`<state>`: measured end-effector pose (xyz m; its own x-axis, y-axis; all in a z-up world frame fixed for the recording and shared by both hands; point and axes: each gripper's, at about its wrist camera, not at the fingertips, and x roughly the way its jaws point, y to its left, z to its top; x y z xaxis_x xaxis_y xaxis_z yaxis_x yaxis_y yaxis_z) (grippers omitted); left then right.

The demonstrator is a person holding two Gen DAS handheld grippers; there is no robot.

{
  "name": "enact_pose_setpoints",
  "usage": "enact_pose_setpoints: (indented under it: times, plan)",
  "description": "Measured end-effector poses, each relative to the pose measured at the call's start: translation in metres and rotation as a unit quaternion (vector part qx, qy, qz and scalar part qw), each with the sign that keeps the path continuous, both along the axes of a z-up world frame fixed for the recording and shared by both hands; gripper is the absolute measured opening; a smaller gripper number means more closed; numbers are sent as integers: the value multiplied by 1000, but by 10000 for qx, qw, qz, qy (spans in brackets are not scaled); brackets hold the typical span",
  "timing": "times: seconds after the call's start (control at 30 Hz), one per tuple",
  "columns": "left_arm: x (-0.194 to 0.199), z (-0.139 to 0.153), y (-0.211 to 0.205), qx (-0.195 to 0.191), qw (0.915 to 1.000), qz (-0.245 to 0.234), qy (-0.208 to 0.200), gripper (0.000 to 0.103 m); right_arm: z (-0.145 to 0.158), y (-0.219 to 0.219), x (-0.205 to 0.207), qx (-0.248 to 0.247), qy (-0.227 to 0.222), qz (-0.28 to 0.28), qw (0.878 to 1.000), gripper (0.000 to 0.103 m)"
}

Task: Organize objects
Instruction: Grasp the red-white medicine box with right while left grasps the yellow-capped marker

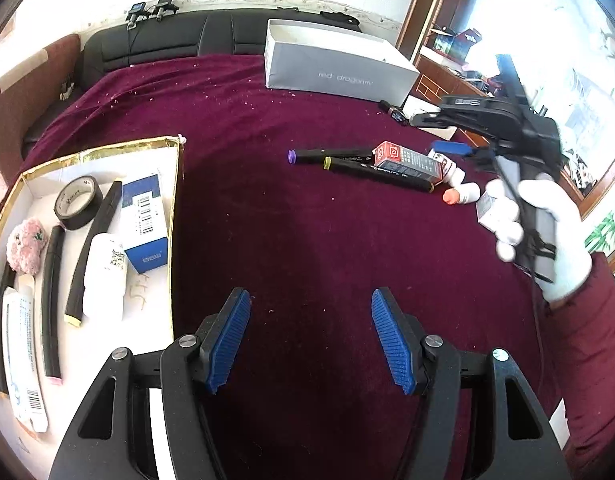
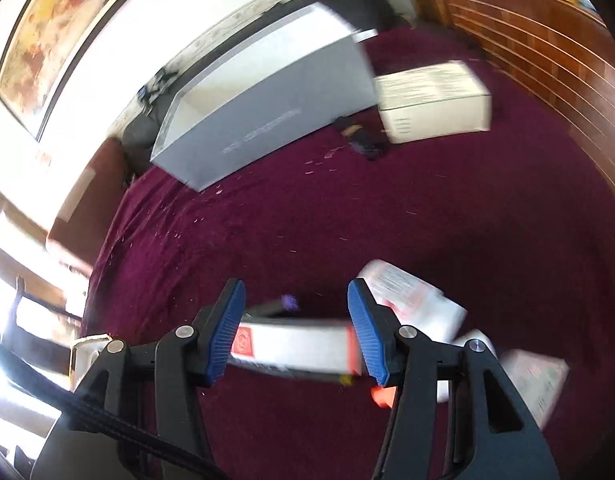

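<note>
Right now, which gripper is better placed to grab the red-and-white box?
Right gripper: the red-and-white box already sits between its open jaws. Left gripper hovers over bare cloth beside the gold-rimmed tray.

White glove (image 1: 555, 240), maroon sleeve (image 1: 591, 344); black grippers, ribbed blue fingers (image 1: 229, 340).

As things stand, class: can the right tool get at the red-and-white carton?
Probably yes. The right tool is open above the red-and-white carton, which shows between its fingers; the markers lie under the carton, so nothing blocks it.
</note>
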<state>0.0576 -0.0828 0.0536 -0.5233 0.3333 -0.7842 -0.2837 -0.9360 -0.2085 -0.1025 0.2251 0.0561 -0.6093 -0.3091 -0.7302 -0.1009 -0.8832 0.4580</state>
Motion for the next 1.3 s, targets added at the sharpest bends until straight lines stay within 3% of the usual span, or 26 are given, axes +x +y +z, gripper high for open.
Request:
enact_pose_setpoints:
  times: [0.1,0.17,0.23,0.3,0.37,0.43,0.53,0.67,0.87,0.93,0.97,1.17,1.3]
  plan:
    - [-2,-3,-4,97,9999,30,-88,57,-18,-22,-21,43,-562,459,9974,54]
    - [-4,-3,-6,105,9999,47,-105,57,-16,-39,-19,300,-602,696,9953,58]
    - [-5,-2,-8,118,9999,56,-74,57,-24,-51,-5,-638,-998,1258,9850,59]
    - [-7,-2,-9,117,9999,69,-74,57,-31,-64,11,-1001,-1231,1593,9744,59]
    - [-6,-3,-8,139,9999,68,-78,57,-27,-72,30,-1195,-1132,1883,9682,59]
    - [-6,-5,-6,122,9998,60,-112,57,-17,-70,50,-827,-823,1753,9776,59]
    - [-4,-7,-2,93,9999,41,-129,57,-10,-74,71,292,-558,1549,9859,59]
    - [1,-4,4,-123,9999,41,62,57,-9,-92,99,728,-407,1768,9807,59]
    - [-3,-15,21,-831,9964,-30,130,57,-28,-112,101,1538,-344,1725,9723,57]
    - [-6,-22,26,-1084,9940,-34,102,57,-35,-115,98,1720,-400,1679,9699,29]
    - [-9,-25,28,-1192,9928,-28,73,57,-36,-114,101,1797,-445,1640,9689,25]
    - [-23,-38,43,-1328,9909,0,-198,57,-26,-90,113,1937,-403,1351,9709,25]
    - [-28,-42,58,-1377,9904,3,-154,57,-21,-75,120,1735,-409,1276,9757,25]
